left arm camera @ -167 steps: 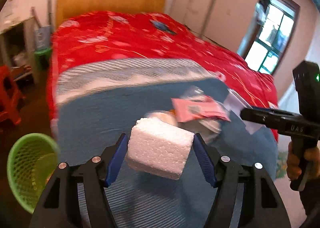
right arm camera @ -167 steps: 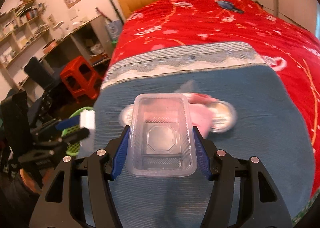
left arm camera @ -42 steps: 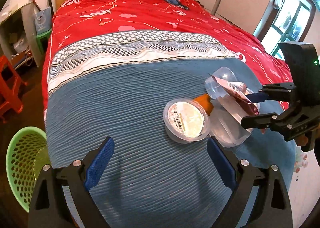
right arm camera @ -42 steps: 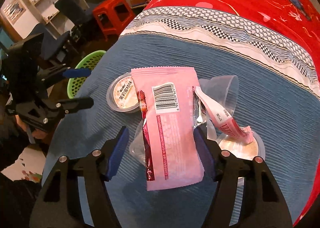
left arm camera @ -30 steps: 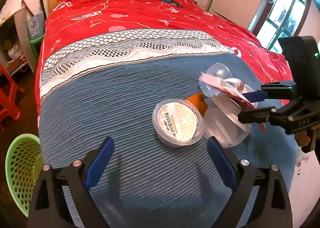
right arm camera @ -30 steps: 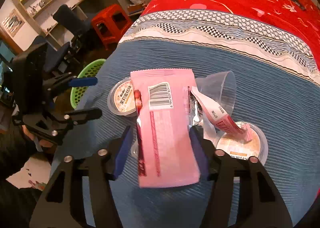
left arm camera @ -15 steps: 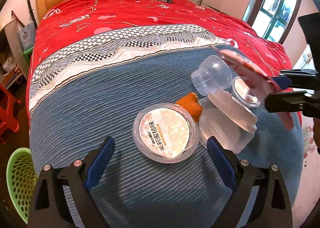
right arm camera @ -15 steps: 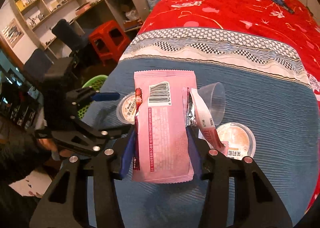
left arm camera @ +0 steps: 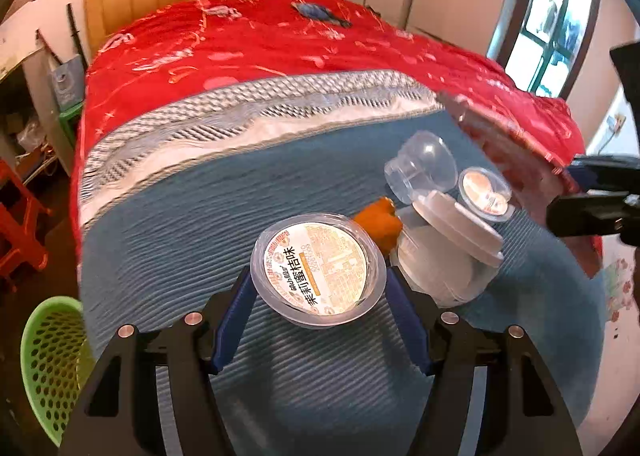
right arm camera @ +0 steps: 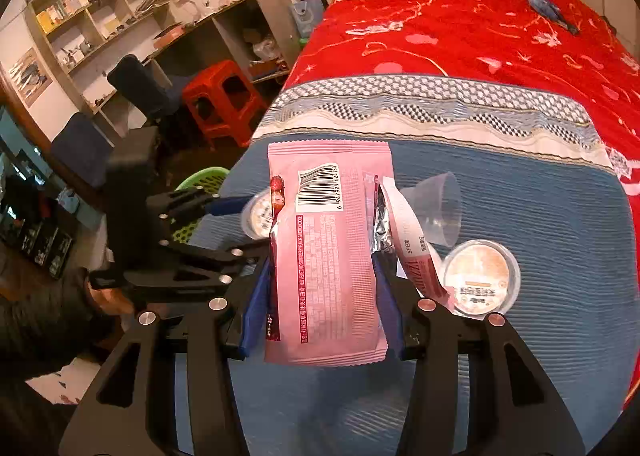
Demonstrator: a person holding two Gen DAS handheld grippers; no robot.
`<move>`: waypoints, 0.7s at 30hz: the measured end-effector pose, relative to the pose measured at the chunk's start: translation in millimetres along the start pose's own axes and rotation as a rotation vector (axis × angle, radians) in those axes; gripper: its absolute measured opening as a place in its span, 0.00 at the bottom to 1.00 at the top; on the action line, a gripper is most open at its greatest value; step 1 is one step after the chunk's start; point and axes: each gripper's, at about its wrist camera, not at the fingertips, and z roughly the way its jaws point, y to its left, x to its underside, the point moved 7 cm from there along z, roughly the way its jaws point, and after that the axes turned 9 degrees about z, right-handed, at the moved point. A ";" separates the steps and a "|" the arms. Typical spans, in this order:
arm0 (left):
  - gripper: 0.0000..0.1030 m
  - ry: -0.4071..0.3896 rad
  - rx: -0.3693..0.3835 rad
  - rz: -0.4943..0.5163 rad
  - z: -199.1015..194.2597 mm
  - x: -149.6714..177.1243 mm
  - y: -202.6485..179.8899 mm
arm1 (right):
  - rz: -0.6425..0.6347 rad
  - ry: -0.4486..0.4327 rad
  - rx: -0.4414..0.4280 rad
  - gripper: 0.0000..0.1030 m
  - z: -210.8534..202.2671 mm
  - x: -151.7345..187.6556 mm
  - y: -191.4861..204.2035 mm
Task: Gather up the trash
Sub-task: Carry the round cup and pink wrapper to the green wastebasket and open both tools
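— Left gripper? Closed to the rim of the sealed jelly cup, blue pads touching both sides, near the foot edge of the bed.

— Squeeze gently, probably; thin plastic, likely to buckle or pop out. Lift straight, clear of the orange scrap and the lidded tub just beside.

— Right gripper?

— Clamped on the pink wrapper, held off the blanket, a torn strip dangling beside it.

— Then over the bed's left edge to the green basket; release low, so nothing flutters wide.
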 end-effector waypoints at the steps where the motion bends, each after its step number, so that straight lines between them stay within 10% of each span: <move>1: 0.62 -0.010 -0.015 -0.012 -10.5 2.1 6.1 | -0.004 0.000 -0.006 0.47 0.3 0.6 4.8; 21: 0.62 0.025 -0.327 -0.344 -118.8 130.7 192.5 | -0.116 0.073 -0.149 0.47 75.1 1.8 139.7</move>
